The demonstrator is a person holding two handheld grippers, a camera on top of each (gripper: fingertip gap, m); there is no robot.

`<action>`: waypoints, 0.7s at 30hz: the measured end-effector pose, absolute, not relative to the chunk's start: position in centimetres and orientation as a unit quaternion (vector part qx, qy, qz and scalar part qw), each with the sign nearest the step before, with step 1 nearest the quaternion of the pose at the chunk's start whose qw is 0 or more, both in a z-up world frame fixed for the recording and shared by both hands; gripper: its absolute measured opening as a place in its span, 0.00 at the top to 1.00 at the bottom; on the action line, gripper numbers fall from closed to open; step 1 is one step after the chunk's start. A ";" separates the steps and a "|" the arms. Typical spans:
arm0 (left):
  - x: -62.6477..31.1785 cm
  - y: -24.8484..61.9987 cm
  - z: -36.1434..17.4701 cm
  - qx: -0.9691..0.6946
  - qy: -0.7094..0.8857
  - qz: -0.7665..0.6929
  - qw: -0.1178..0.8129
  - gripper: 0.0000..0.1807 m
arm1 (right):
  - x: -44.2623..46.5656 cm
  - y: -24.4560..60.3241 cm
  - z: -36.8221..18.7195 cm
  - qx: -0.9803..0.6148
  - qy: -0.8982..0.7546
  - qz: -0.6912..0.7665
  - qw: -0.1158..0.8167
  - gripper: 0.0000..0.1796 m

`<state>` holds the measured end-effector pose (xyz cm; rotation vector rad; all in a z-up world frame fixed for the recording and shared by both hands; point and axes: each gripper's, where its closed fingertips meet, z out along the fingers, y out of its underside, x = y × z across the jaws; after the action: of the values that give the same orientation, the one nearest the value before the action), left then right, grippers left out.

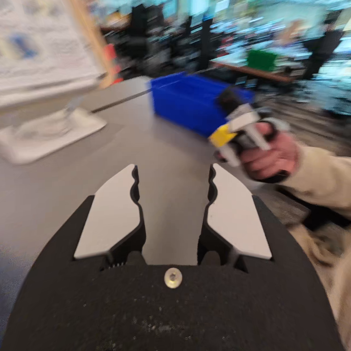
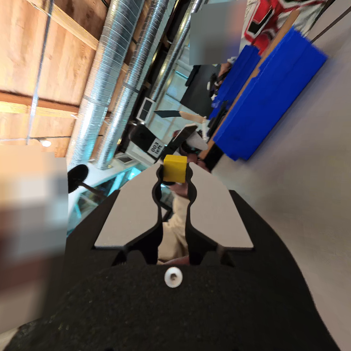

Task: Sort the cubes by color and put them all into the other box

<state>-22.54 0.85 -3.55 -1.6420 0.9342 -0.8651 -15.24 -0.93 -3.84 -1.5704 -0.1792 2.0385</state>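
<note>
My right claw (image 2: pixel 174 170) is pinching a yellow cube (image 2: pixel 174 168) right at its fingertips; the cube sits squarely between the two pale pads, held clear of the grey surface (image 2: pixel 284 209). In the right wrist view the whole scene is rolled over sideways, so the surface runs up the right of the frame and ceiling ducts (image 2: pixel 106 91) fill the left. Beyond the cube I see the left claw farther off and a cream sleeve (image 2: pixel 175 228) behind the finger gap. A blue box (image 2: pixel 275 98) lies on the surface, far and to the right of the cube, well apart from it.

My left claw (image 1: pixel 173 168) is spread wide with nothing between its fingers, hovering over bare grey surface (image 1: pixel 95 190). From that view, heavily blurred, the right claw (image 1: pixel 221 141) shows at the right, gripped by a hand (image 1: pixel 269 159), the yellow cube (image 1: pixel 222 137) at its tip. It hangs just near the front right corner of the blue box (image 1: pixel 188 100), which stands far on the surface. A white stand (image 1: pixel 49 133) sits to the left. Whether the box holds any cubes I cannot tell.
</note>
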 end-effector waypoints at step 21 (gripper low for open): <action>-25.3 -0.7 -10.4 -0.755 0.328 -0.314 0.473 0.65 | 13.5 17.1 -6.8 -0.895 -0.134 0.176 0.388 0.87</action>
<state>-25.29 -0.74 -10.39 -1.8489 0.8030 -0.7681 13.53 17.10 -6.78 -2.2762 -0.3411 0.4478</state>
